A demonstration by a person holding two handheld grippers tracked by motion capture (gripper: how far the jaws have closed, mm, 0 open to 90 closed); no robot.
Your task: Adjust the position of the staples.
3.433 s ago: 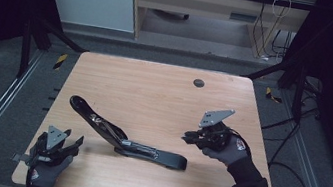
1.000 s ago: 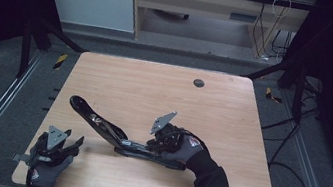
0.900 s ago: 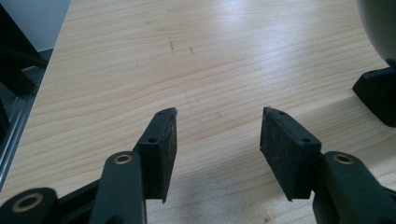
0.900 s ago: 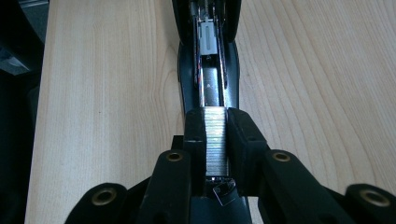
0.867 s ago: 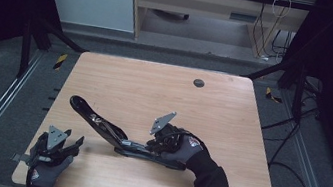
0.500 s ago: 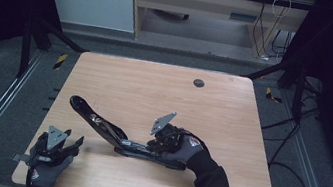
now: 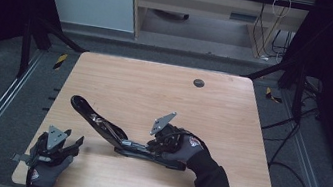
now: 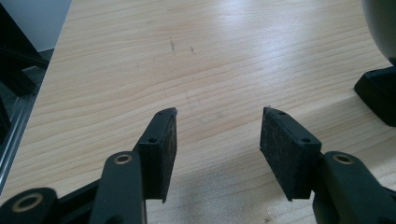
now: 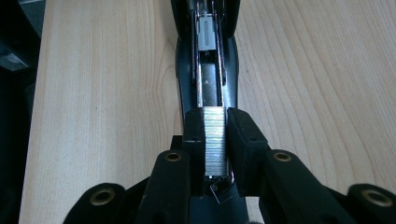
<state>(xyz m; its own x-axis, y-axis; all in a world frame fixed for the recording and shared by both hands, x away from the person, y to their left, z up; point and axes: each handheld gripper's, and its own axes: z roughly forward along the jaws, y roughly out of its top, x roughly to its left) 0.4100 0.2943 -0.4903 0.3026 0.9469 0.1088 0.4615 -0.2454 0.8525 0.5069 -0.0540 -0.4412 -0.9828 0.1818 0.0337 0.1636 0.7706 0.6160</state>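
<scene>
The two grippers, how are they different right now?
The right gripper pinches a strip of staples between its fingers; the left gripper holds nothing. The right one's fingers sit close together, having just eased apart a little, while the left one's stand wide open. The right gripper is over the open stapler; the left rests near the table corner. Both have black fingers.

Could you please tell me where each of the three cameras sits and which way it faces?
High view: above the near edge, facing forward and down on the table; both gloved hands show.
Left gripper view: rides the left tongs, looking along open pads over bare wood.
Right gripper view: rides the right tongs, clamping a staple strip over the opened stapler.
Shared: high and right views both show the stapler.
</scene>
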